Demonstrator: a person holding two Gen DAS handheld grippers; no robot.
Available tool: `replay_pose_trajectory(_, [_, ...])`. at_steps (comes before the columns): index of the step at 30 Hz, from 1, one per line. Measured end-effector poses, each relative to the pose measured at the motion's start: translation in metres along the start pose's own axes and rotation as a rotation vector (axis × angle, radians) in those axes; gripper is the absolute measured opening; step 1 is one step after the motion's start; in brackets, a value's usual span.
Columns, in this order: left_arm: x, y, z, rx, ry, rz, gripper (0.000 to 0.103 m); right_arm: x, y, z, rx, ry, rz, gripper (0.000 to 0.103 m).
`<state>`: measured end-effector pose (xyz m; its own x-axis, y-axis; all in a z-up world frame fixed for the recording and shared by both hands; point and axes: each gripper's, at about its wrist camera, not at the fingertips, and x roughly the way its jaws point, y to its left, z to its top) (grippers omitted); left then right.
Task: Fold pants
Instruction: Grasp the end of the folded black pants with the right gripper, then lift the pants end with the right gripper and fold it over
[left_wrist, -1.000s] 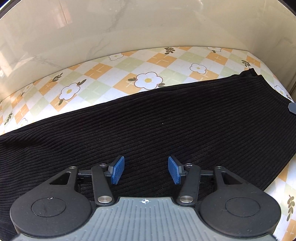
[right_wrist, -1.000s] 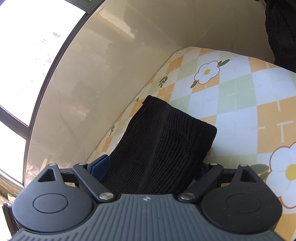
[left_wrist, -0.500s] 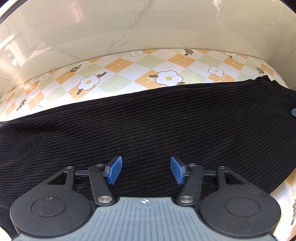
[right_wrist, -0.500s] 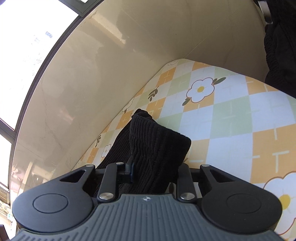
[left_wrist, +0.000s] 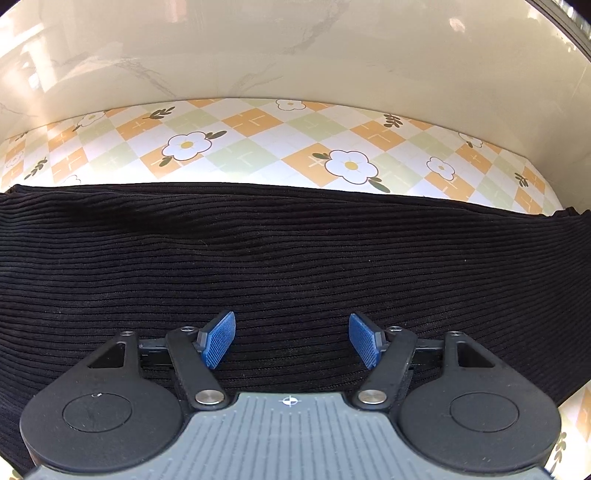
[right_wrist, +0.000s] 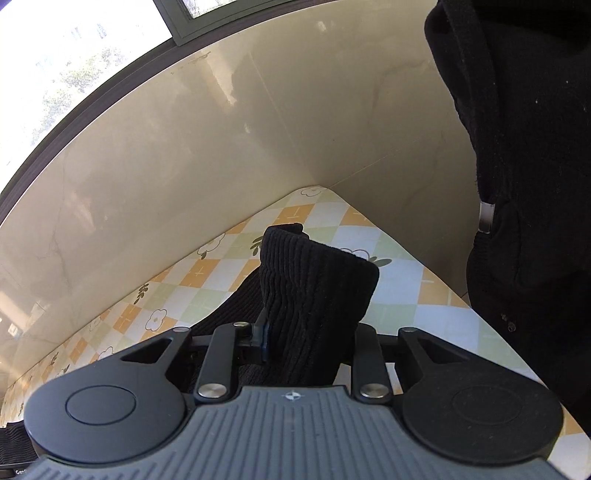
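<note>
Black ribbed pants (left_wrist: 295, 258) lie spread across a tablecloth (left_wrist: 258, 147) printed with orange, green and white diamonds and white flowers, and fill the lower half of the left wrist view from edge to edge. Their far edge runs almost straight across the cloth, and beyond it the patterned surface reaches a glossy cream marble-look wall (left_wrist: 295, 55).

The left gripper (left_wrist: 291, 339) hangs over the middle of the fabric, its jaws opening. Its blue pads (left_wrist: 219, 339) stand well apart, with only flat cloth beneath them and nothing pinched between.

In the right wrist view the right gripper (right_wrist: 306, 343) is clamped on one end of the pants (right_wrist: 317, 288). The jaws are drawn close together with a thick bunch of the ribbed fabric gripped between them, and the blue edge of one pad just shows at the left side of the bunch. That end stands up from the table in a rounded fold above the fingers, while the rest of the garment trails down to the left onto the tablecloth (right_wrist: 406, 295).

A person in dark clothing (right_wrist: 524, 184) stands at the right edge of that view, close to the table corner. A window (right_wrist: 74, 55) shows bright at the upper left above the wall.
</note>
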<state>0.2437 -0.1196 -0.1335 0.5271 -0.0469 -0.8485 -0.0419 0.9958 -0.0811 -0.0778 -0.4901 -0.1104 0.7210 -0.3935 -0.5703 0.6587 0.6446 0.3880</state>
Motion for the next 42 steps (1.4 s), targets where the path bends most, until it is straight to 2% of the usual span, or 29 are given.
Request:
replay_pose_trajectory(7, [-0.024,0.047,-0.001,-0.037,-0.031,0.012,0.071,-0.013,0.067,0.002,-0.128,-0.039,0.092,0.024])
replay_pose_trajectory(9, [-0.032,0.064,-0.004,-0.036,-0.021,0.047,0.071,-0.016,0.092,-0.002,-0.163,-0.041,0.115,0.024])
replay_pose_trajectory(12, [-0.041,0.090,-0.009,-0.047,-0.003,0.099,0.071,-0.018,0.125,-0.012,-0.204,-0.033,0.139,0.024])
replay_pose_trajectory(22, [-0.059,0.161,-0.025,-0.135,0.030,0.120,0.071,-0.014,0.231,-0.064,-0.394,0.048,0.239,0.024])
replay_pose_trajectory(25, [-0.063,0.177,-0.031,-0.176,0.036,0.110,0.072,-0.006,0.259,-0.086,-0.446,0.106,0.280,0.024])
replay_pose_trajectory(29, [-0.071,0.200,-0.042,-0.238,0.033,0.102,0.072,0.008,0.303,-0.138,-0.626,0.290,0.316,0.024])
replay_pose_trajectory(33, [-0.080,0.219,-0.052,-0.276,0.008,0.075,0.072,0.020,0.324,-0.183,-0.807,0.434,0.249,0.024])
replay_pose_trajectory(39, [-0.089,0.226,-0.058,-0.305,-0.002,0.025,0.076,0.033,0.324,-0.189,-0.838,0.545,0.217,0.024])
replay_pose_trajectory(42, [-0.092,0.233,-0.059,-0.337,-0.005,0.002,0.076,0.033,0.325,-0.181,-0.802,0.528,0.221,0.024])
